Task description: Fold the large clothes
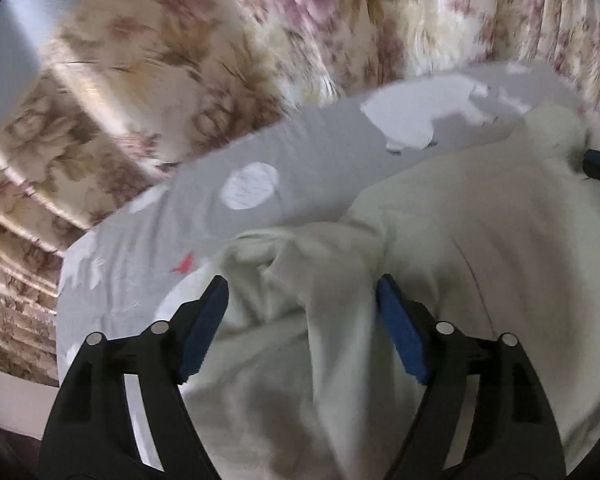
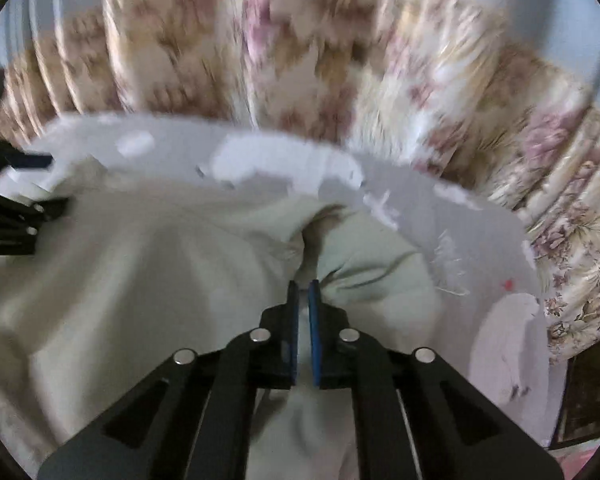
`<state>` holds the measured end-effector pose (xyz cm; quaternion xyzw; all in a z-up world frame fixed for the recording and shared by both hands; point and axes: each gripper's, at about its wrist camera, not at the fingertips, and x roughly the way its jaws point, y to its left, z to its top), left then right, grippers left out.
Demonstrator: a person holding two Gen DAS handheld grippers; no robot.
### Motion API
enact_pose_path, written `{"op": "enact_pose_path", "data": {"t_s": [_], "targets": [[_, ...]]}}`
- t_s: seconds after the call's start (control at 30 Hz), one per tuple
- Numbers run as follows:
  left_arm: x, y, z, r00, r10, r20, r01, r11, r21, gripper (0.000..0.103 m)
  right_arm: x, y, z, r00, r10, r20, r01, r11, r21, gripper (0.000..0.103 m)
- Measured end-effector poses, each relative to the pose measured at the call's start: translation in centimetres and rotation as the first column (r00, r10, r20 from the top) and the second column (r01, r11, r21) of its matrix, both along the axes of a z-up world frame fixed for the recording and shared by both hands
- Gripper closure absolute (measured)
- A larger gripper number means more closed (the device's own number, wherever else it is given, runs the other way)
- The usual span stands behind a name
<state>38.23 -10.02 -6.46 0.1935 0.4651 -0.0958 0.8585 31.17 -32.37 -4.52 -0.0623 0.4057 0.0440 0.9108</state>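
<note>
A big, soft, cream-white piece of clothing [image 1: 480, 240] lies crumpled on a grey bed sheet with white animal shapes [image 1: 204, 160]. It covers most of the near part of the bed in both views. A white bear shape [image 1: 420, 116] shows on the sheet behind it, and a small red mark [image 1: 184, 262] sits on the grey just left of the cloth.

The left gripper [image 1: 300, 292] has black arms and blue pads, and its jaws are spread wide. A bunched-up fold of the cream cloth sits between the two pads. The right pad [image 1: 396, 320] is right against the fold and the left pad stands a little apart, so nothing is squeezed.

The right gripper [image 2: 304, 286] looks the same, black with blue pads. Its pads are pressed almost together — only a thin pale gap shows between them. Just past the tips the cloth is pulled into tight wrinkles that run toward the pads, so it seems to be pinching the cloth there, though the exact bite is hard to see.

Behind the bed hangs a long curtain with pink and tan flowers [image 2: 340, 60] — it looks smeared and blurry. At the far left of the right view, the other gripper rests at the cloth's edge.
</note>
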Motion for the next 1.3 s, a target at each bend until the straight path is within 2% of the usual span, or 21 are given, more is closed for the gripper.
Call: {"op": "enact_pose_path", "data": {"t_s": [0.1,0.13,0.2,0.23,0.27,0.3,0.37,0.47,0.57,0.63,0.7,0.77,0.87,0.97,1.1,1.23,1.3], "targets": [[-4.1,2.0,2.5,0.999,0.003,0.042,0.001,0.995,-0.104,0.009,-3.9,-0.1,2.2,0.998,0.027,0.056,-0.03,0.998,0.059,0.097],[-5.5,2.4,2.7,0.999,-0.004,0.043,0.01,0.991,-0.135,0.008,-5.2,0.2,2.5,0.997,0.044,0.068,-0.05,0.995,0.085,0.097],[-8.5,2.8,2.5,0.999,-0.022,0.027,0.027,0.981,-0.191,0.008,-7.8,1.5,2.6,0.993,0.093,0.073,-0.102,0.987,0.125,0.085],[-10.0,2.7,1.9,0.999,-0.037,0.011,0.039,0.977,-0.211,0.008,-8.5,2.1,2.5,0.991,0.113,0.071,-0.122,0.983,0.134,0.076],[-10.7,2.7,1.4,0.999,-0.042,0.005,0.042,0.975,-0.217,0.008,-9.4,3.0,2.0,0.988,0.142,0.06,-0.149,0.979,0.139,0.074],[-11.8,2.4,0.5,0.999,-0.047,-0.001,0.046,0.976,-0.212,0.008,-10.0,3.9,1.5,0.986,0.161,0.048,-0.166,0.978,0.123,0.074],[-13.0,1.7,-1.5,0.999,-0.034,0.012,0.036,0.991,-0.133,0.008,-10.7,5.1,0.3,0.985,0.169,0.029,-0.17,0.984,0.056,0.075],[-12.7,1.8,-3.8,1.0,-0.012,0.013,0.012,0.999,-0.049,0.008,-10.6,4.7,-2.3,0.991,0.131,-0.021,-0.131,0.99,-0.046,0.077],[-12.6,2.2,-4.8,0.999,-0.029,0.036,0.03,0.999,-0.027,0.006,-10.2,3.2,-4.1,0.991,0.117,-0.058,-0.118,0.993,-0.005,0.077],[-12.9,2.2,-4.8,0.998,-0.033,0.047,0.034,0.999,-0.015,0.007,-10.3,2.6,-4.4,0.992,0.105,-0.063,-0.103,0.994,0.037,0.077],[-13.6,2.2,-4.1,0.998,-0.032,0.057,0.032,0.999,-0.007,0.008,-11.2,2.4,-3.1,0.993,0.105,-0.06,-0.1,0.991,0.085,0.072],[-14.7,2.6,-3.0,0.997,-0.035,0.065,0.037,0.999,-0.027,0.007,-12.6,1.8,-1.4,0.992,0.123,-0.01,-0.12,0.98,0.16,0.048],[-16.9,4.1,-1.1,0.997,-0.041,0.069,0.048,0.994,-0.098,0.003,-15.5,0.4,0.7,0.993,0.086,0.081,-0.1,0.977,0.186,0.029],[-19.1,6.3,0.1,0.996,-0.007,0.087,0.02,0.987,-0.159,0.003,-18.4,-1.4,1.3,0.991,0.03,0.128,-0.055,0.979,0.197,0.02],[-21.5,9.9,0.1,0.99,0.092,0.103,-0.068,0.975,-0.212,0.003,-21.2,-3.2,0.1,0.986,-0.088,0.145,0.061,0.981,0.184,0.016],[-23.2,12.6,-1.2,0.986,0.157,0.057,-0.139,0.96,-0.242,0.003,-22.7,-4.3,-0.6,0.968,-0.194,0.16,0.173,0.975,0.138,0.016],[-23.8,13.5,-1.6,0.981,0.189,0.051,-0.171,0.953,-0.25,0.003,-23.8,-4.8,-0.8,0.96,-0.231,0.161,0.206,0.966,0.156,0.016]]}}
